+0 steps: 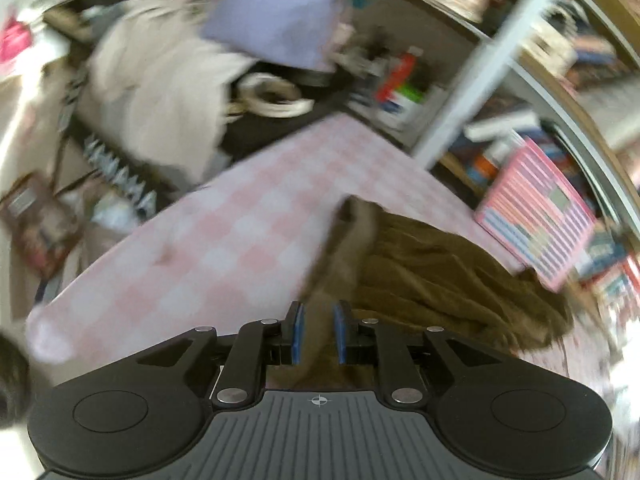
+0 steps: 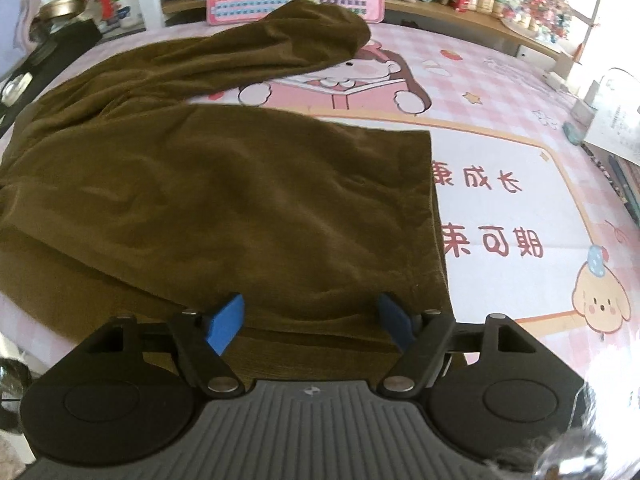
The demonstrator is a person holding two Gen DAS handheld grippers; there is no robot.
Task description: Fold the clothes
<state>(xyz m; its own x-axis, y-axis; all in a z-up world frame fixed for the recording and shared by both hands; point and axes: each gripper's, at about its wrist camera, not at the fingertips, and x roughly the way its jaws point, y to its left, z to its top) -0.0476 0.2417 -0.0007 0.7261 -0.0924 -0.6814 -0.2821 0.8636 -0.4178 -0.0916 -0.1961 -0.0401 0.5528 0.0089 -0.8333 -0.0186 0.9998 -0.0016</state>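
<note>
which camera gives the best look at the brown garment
The right wrist view: the brown garment lies sharp and nearly whole on the pink mat. The left wrist view shows only a blurred, bunched part pinched in the left gripper.

Your left gripper [image 1: 319, 334] and right gripper [image 2: 312, 320] match: black linkage arms, silver pivot screws, blue finger pads. Behind the fingers sits a grey ribbed plate with a small crosshair mark, flanked by round black housings.
</note>
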